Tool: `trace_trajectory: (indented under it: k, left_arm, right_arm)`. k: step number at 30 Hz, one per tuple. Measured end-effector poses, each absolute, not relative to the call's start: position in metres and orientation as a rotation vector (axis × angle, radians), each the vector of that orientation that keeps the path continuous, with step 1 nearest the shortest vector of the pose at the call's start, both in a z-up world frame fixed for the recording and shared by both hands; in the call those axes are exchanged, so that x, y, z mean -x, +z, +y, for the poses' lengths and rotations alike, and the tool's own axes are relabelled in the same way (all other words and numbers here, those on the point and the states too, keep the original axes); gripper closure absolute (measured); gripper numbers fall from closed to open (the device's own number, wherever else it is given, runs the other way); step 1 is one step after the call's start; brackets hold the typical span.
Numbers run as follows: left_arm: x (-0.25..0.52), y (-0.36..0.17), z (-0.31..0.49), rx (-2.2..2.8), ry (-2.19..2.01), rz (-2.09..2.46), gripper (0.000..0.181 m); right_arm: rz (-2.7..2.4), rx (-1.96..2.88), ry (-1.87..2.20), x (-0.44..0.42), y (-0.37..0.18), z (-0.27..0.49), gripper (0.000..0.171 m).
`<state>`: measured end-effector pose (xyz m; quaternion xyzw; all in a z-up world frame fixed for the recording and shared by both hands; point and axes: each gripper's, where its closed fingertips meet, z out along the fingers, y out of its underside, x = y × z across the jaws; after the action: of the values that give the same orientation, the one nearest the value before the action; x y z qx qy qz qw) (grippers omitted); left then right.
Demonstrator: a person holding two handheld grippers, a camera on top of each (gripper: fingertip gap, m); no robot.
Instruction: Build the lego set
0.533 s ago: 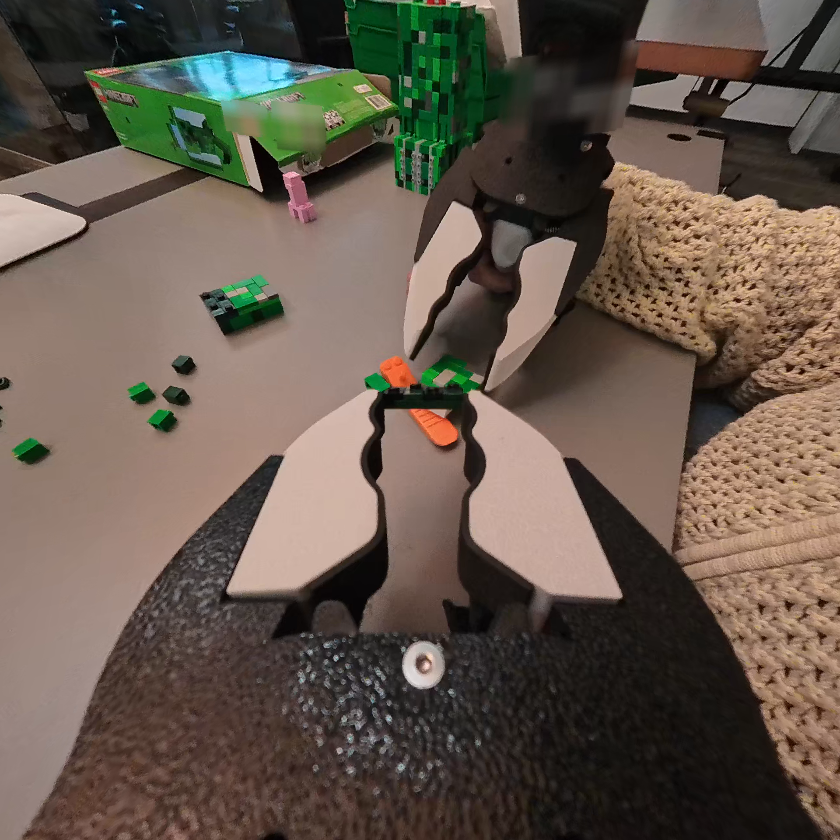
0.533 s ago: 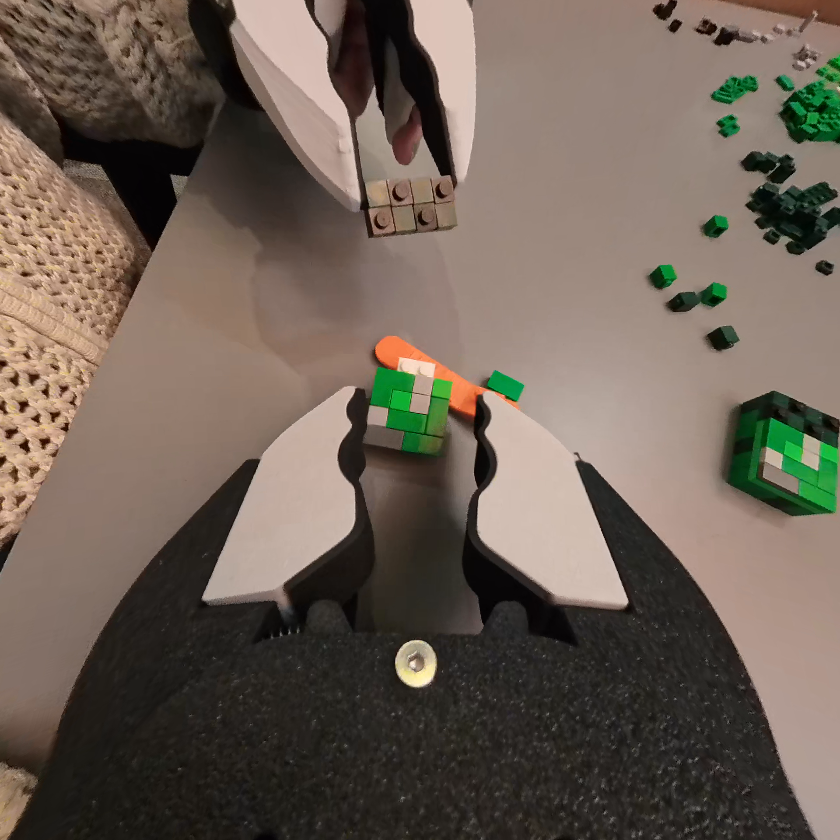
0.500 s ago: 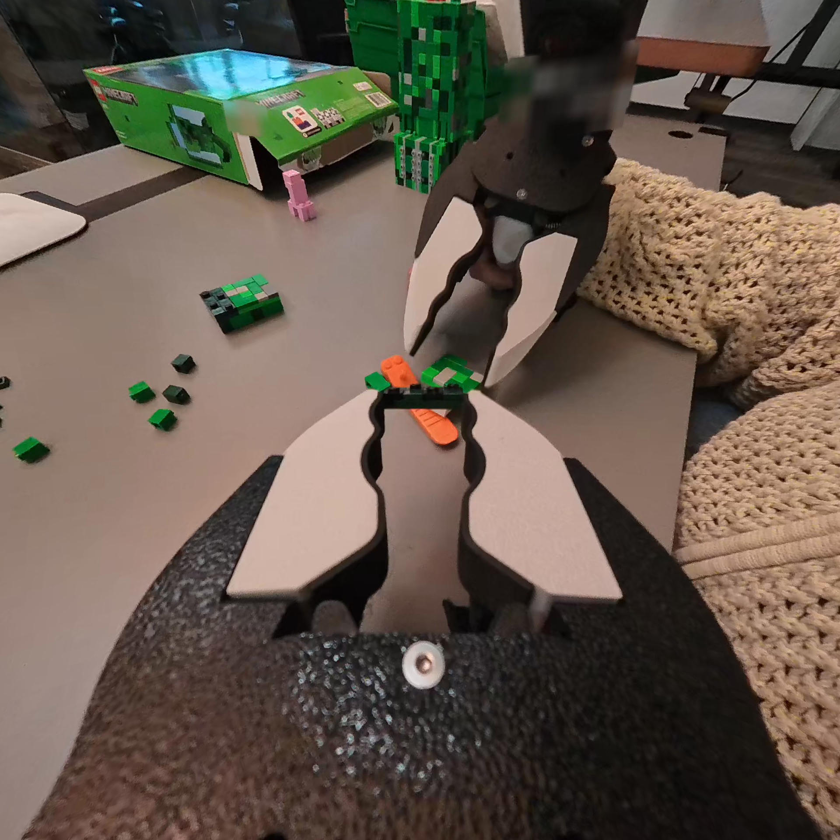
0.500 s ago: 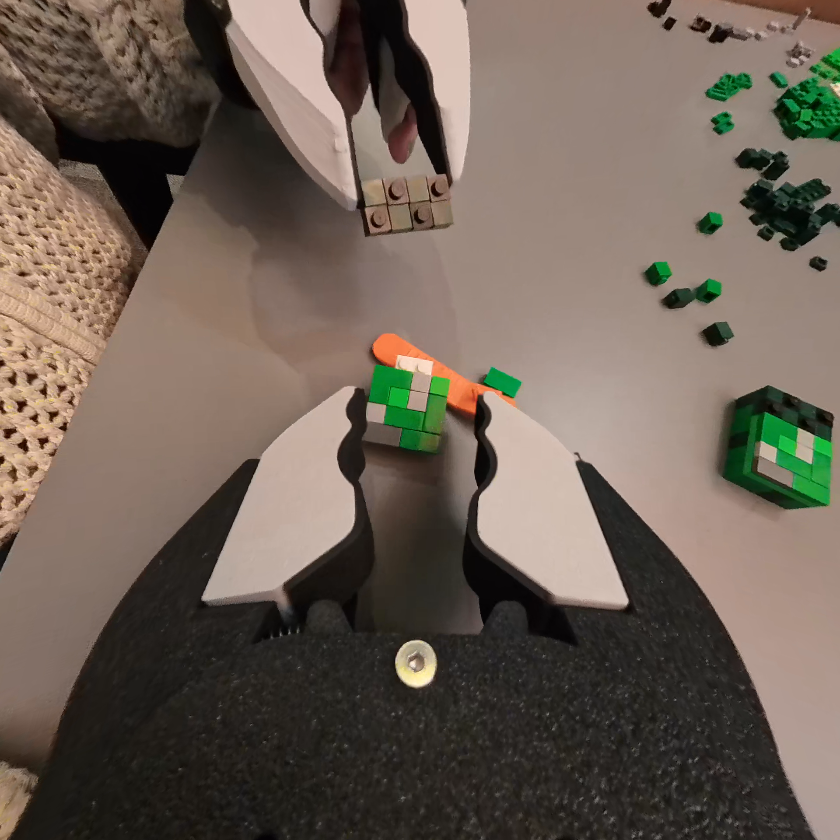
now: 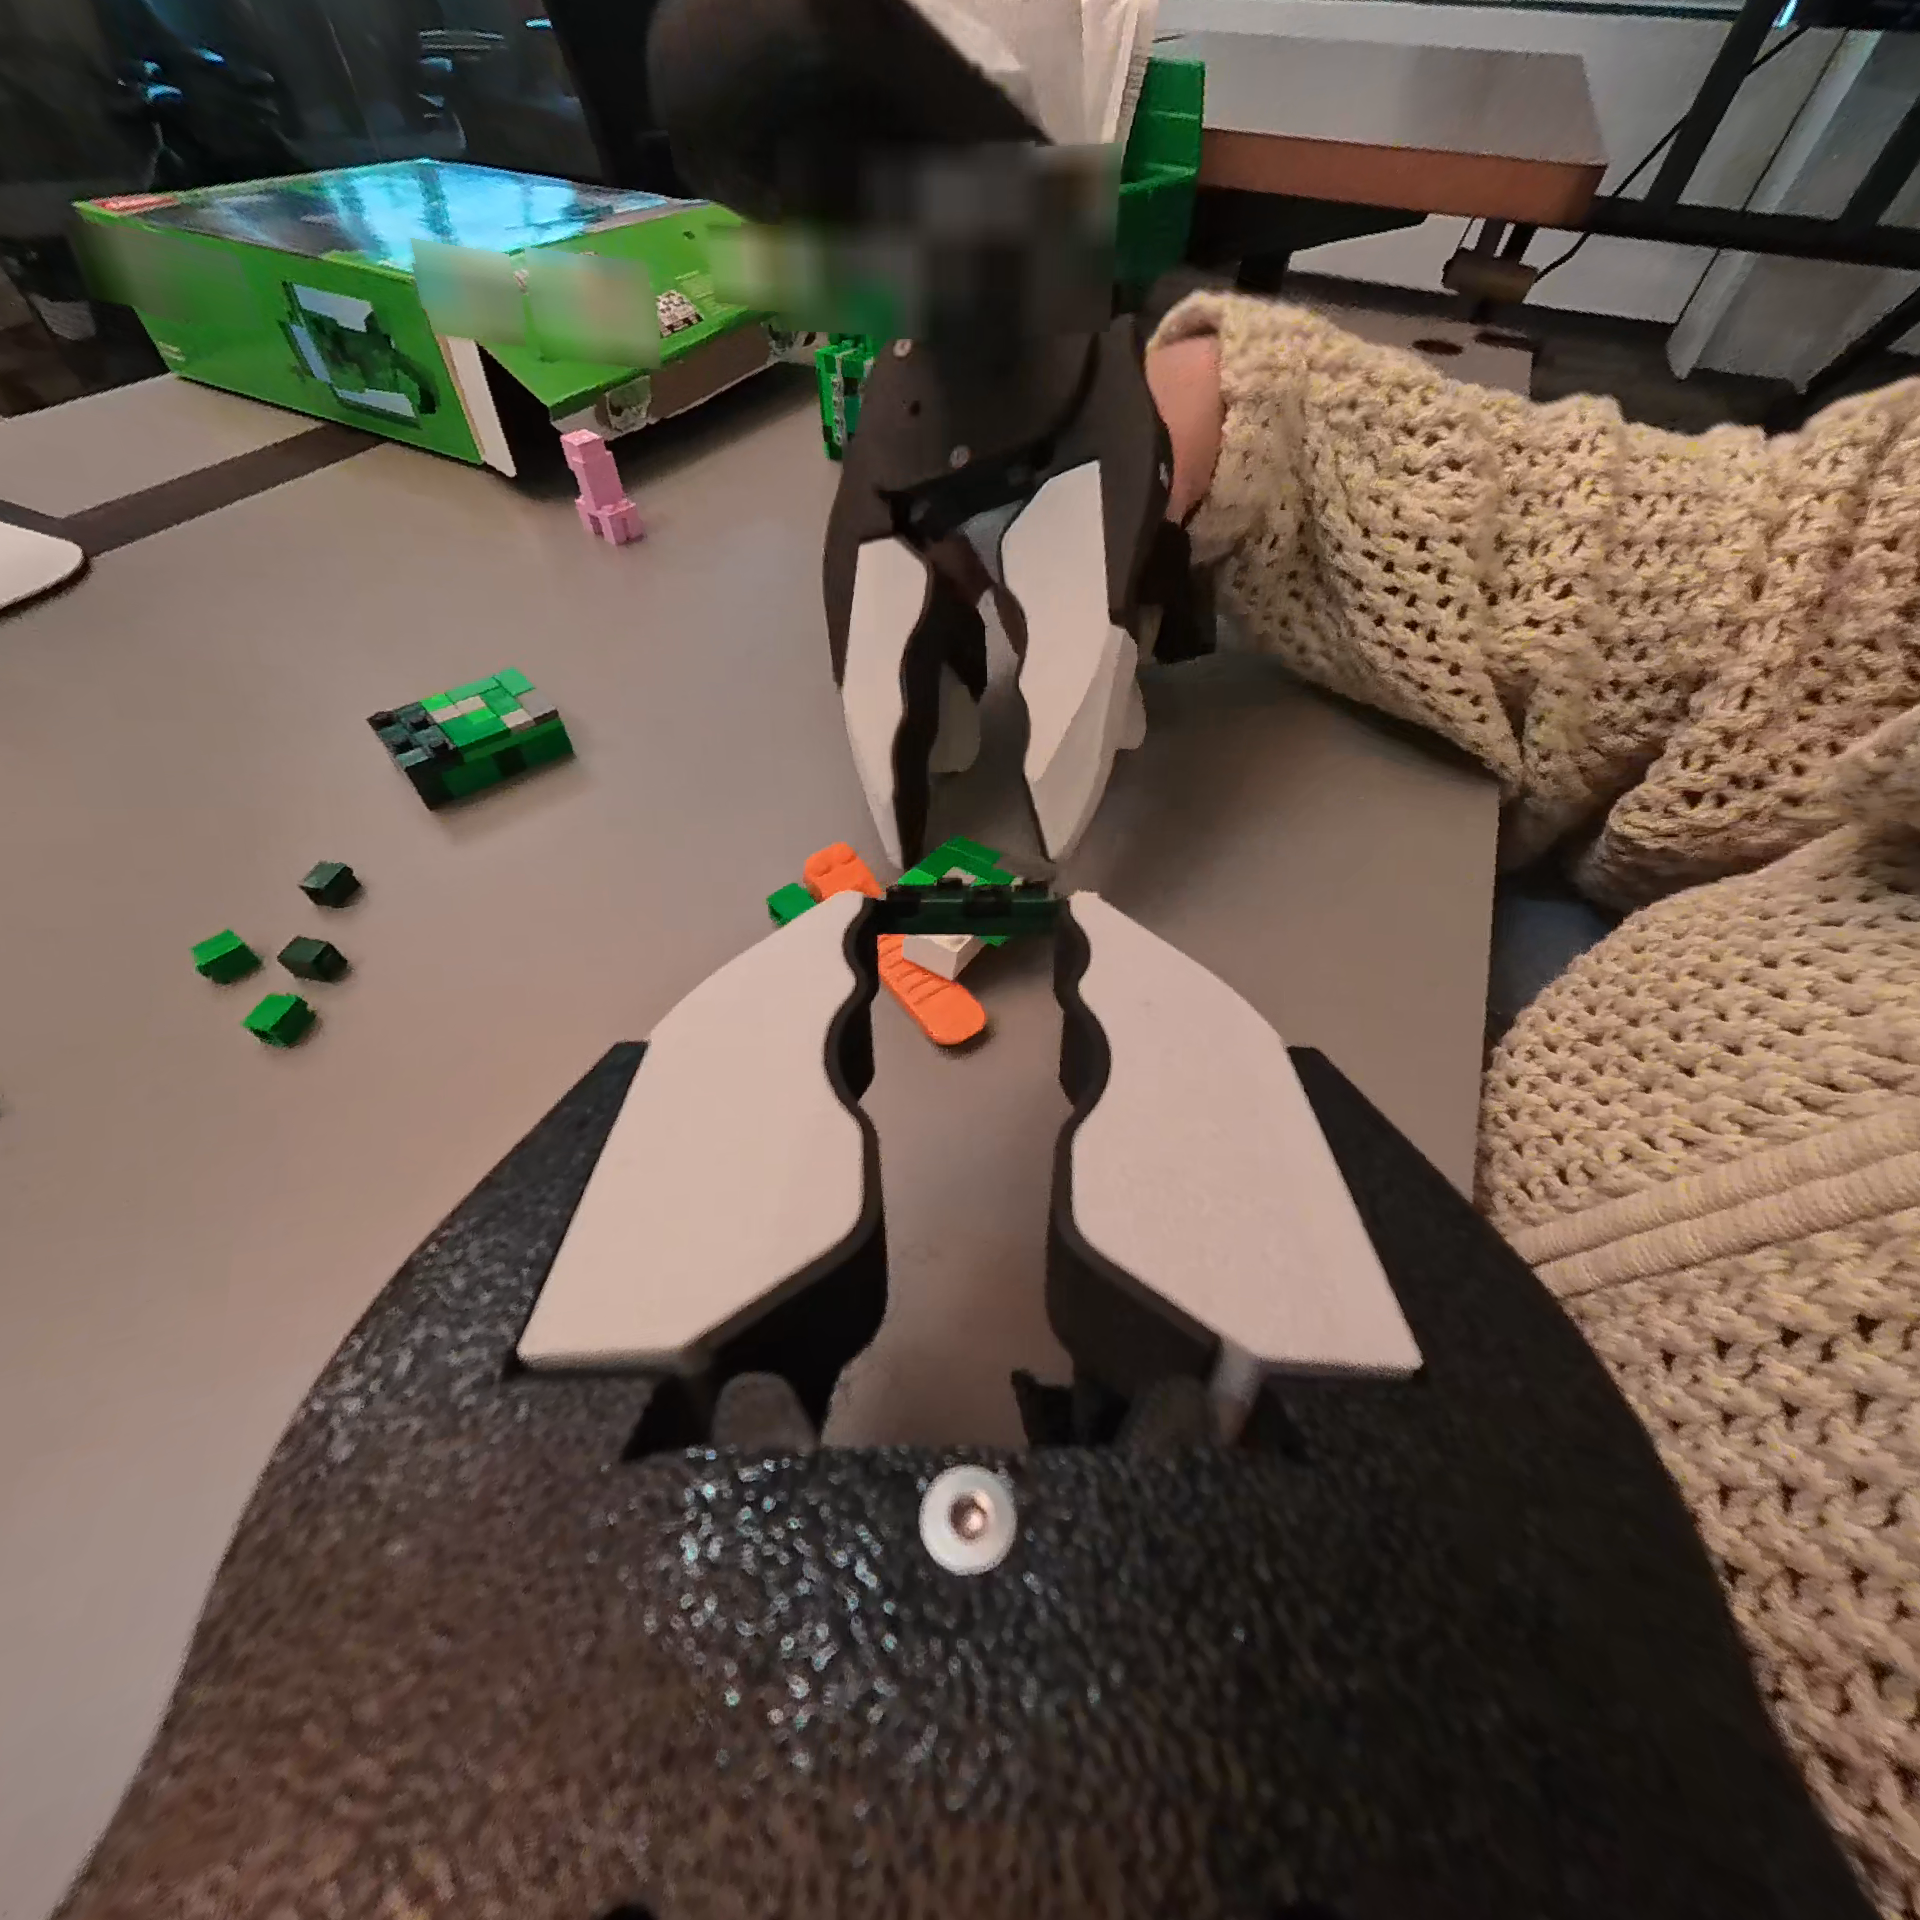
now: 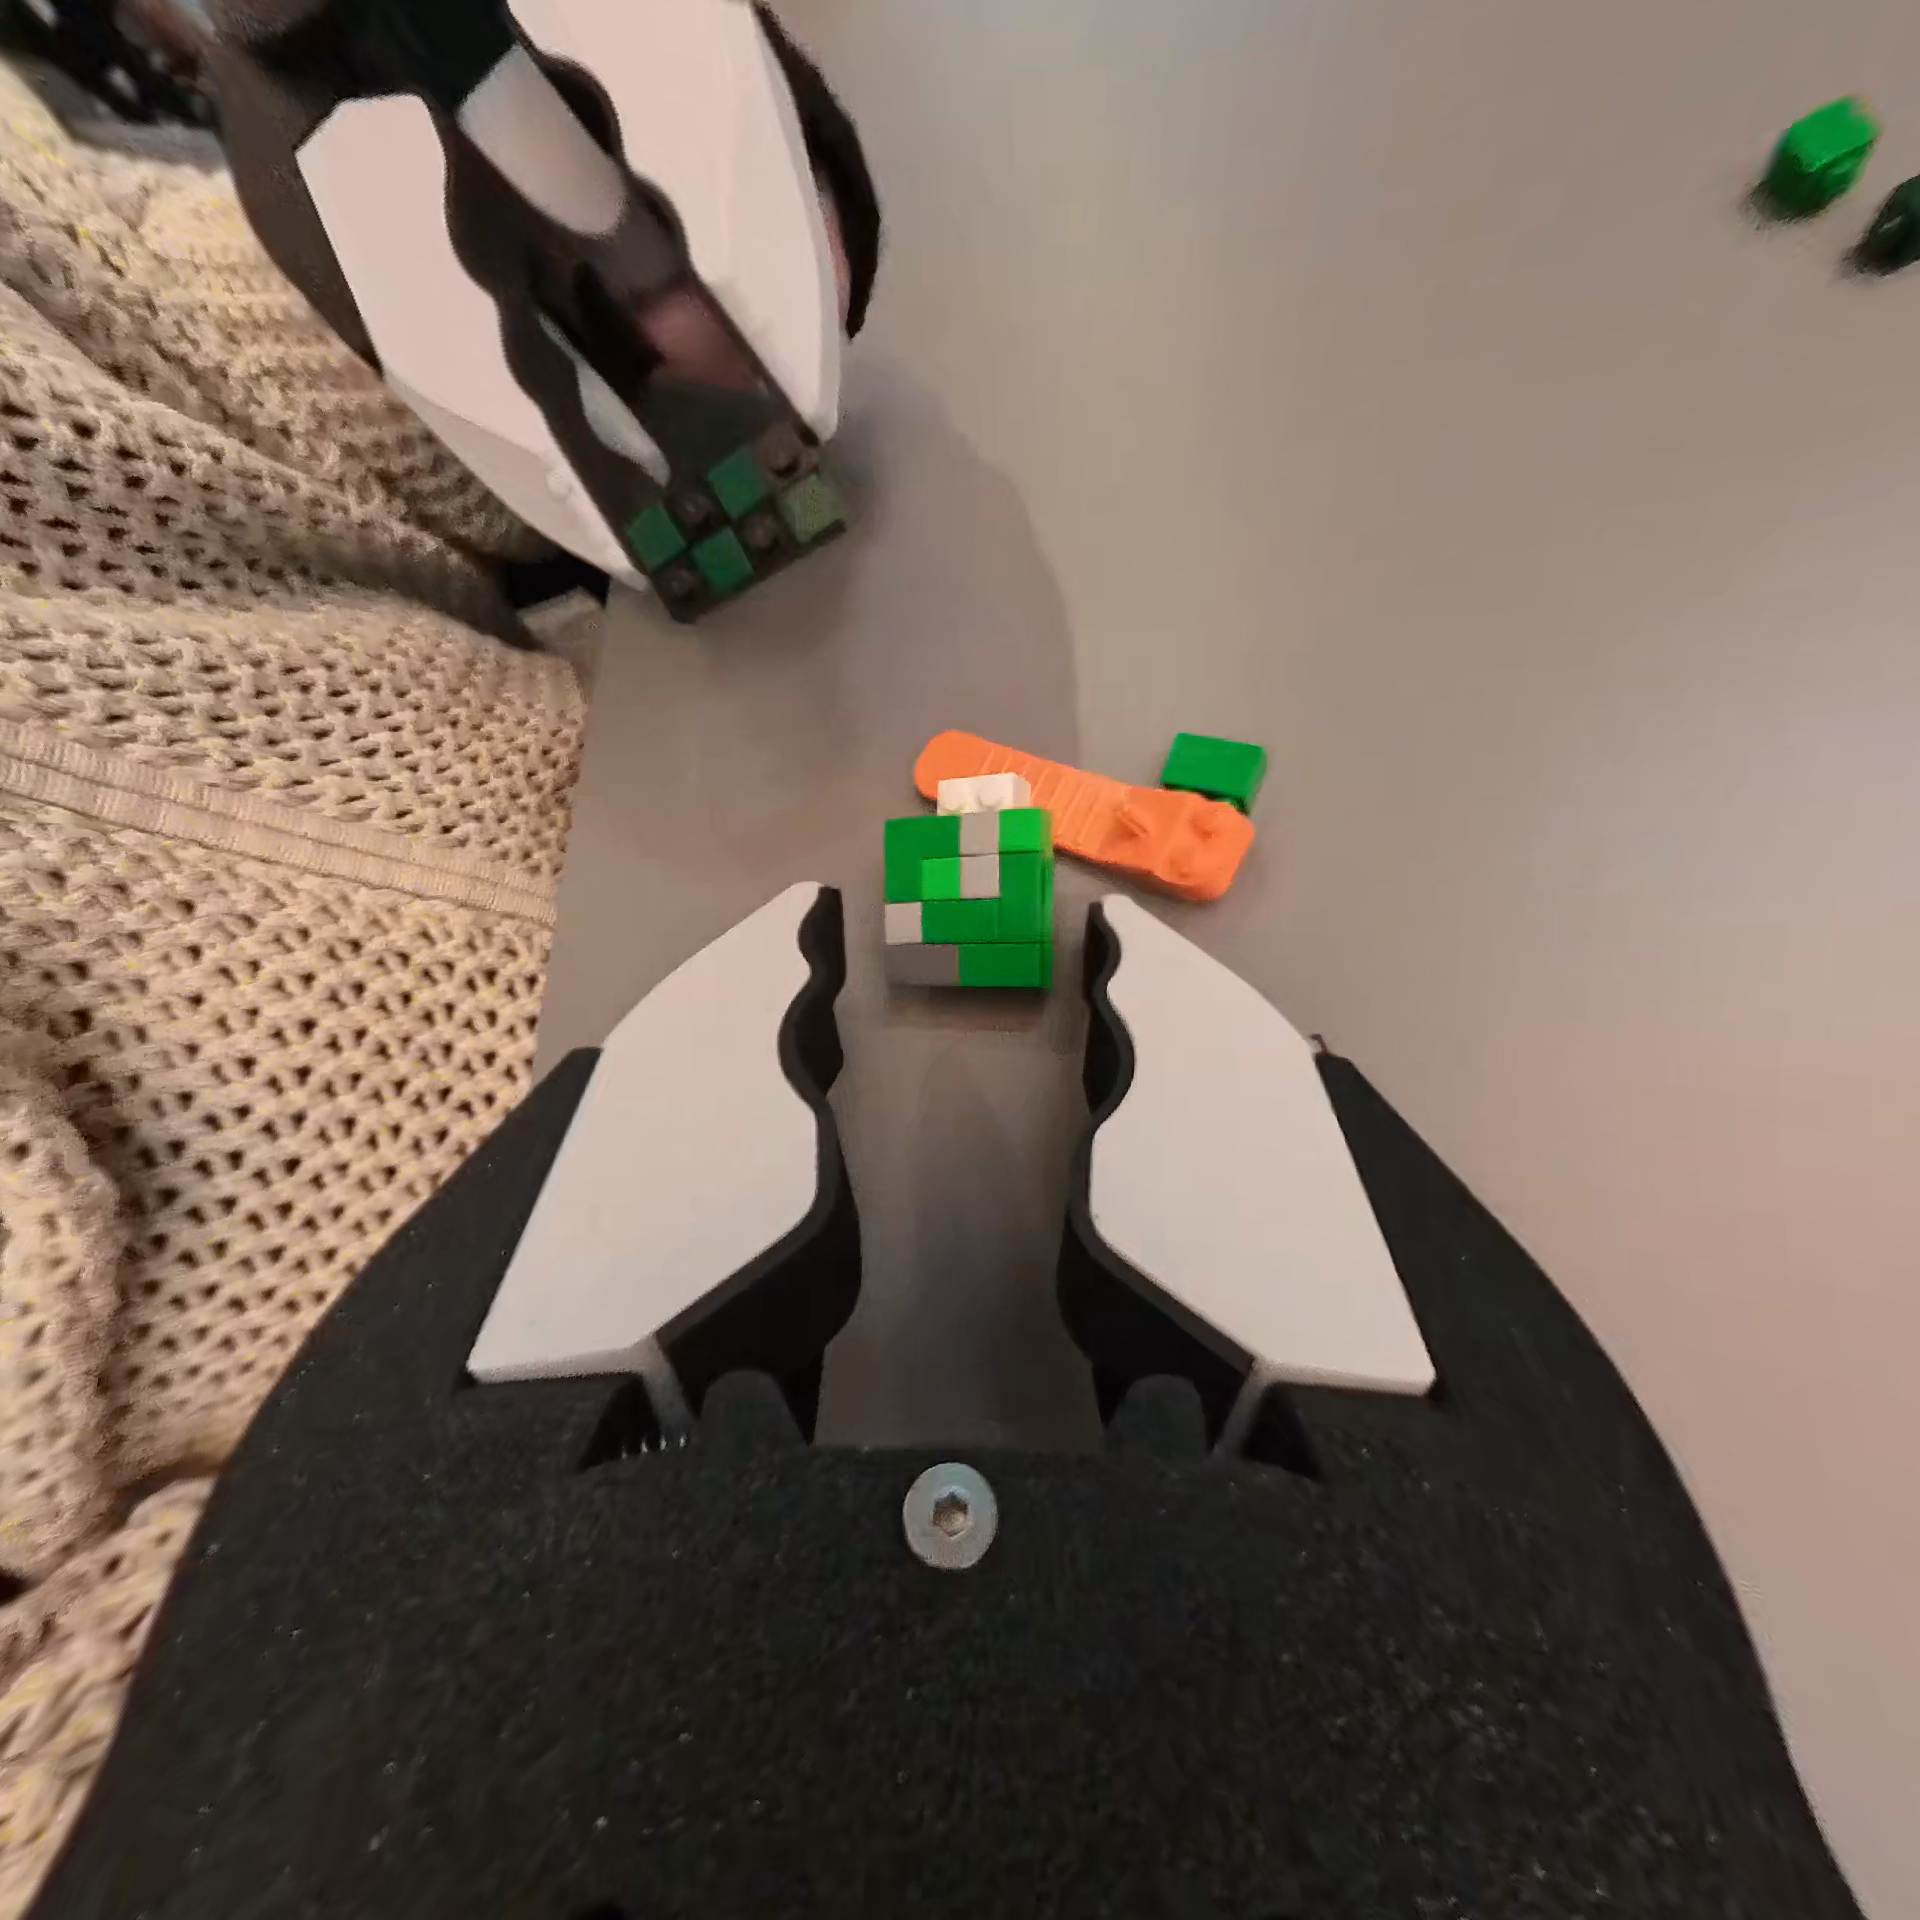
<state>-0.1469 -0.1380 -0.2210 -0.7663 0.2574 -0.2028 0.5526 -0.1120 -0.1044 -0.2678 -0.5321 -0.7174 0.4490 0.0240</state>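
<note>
My left gripper [image 5: 966, 920] is shut on a dark green studded plate [image 5: 971, 902] and holds it just above the grey table [image 5: 623, 623]. In the right wrist view the left gripper [image 6: 727, 520] sits upper left, and the plate [image 6: 740, 532] shows green tiles among its studs. My right gripper [image 6: 961, 920] is open, its tips on either side of a small green and grey block [image 6: 971, 914] on the table, not touching it. In the left wrist view the right gripper [image 5: 971, 847] points down over that block [image 5: 951, 862].
An orange brick separator [image 6: 1101, 821], a white brick [image 6: 982, 795] and a green brick [image 6: 1210, 769] lie just past the block. A green sub-assembly [image 5: 473, 732], loose bricks [image 5: 275, 956], a pink figure [image 5: 603, 499] and the green box [image 5: 364, 301] lie left. Knitted sleeves [image 5: 1558, 623] border the table's right edge. My right fingertips sit around 7 cm from my left ones. The left gripper is farther from the pink figure [image 5: 603, 499], some 30 cm, than the right, some 25 cm.
My right gripper has dropped lower and closer, so its tips now flank the green block. The left gripper with its plate has shifted left and tilted in the right wrist view.
</note>
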Motion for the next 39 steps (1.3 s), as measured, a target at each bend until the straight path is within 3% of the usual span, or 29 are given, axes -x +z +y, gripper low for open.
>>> trace_trajectory:
  k: [11, 13, 16, 25, 28, 39]
  left_arm:
    - [0.147, -0.218, -0.138, 1.802, -0.482, 0.608, 0.148]
    - [0.148, -0.218, -0.139, 1.801, -0.484, 0.605, 0.148]
    - [0.15, -0.218, -0.14, 1.8, -0.484, 0.599, 0.148]
    - [0.147, -0.22, -0.143, 1.796, -0.502, 0.597, 0.148]
    - [0.145, -0.22, -0.143, 1.797, -0.507, 0.6, 0.148]
    - [0.147, -0.22, -0.144, 1.795, -0.504, 0.591, 0.148]
  right_arm:
    - [-2.403, 1.568, 1.112, 0.113, -0.279, -0.115, 0.141]
    - [-2.361, 1.481, 1.098, 0.115, -0.273, -0.114, 0.157]
    - [-2.295, 1.341, 1.012, 0.117, -0.265, -0.11, 0.164]
    - [-2.245, 1.045, 0.718, 0.111, -0.264, -0.115, 0.164]
    - [-2.237, 1.05, 0.641, 0.11, -0.267, -0.113, 0.156]
    - [-2.254, 1.023, 0.698, 0.11, -0.26, -0.124, 0.158]
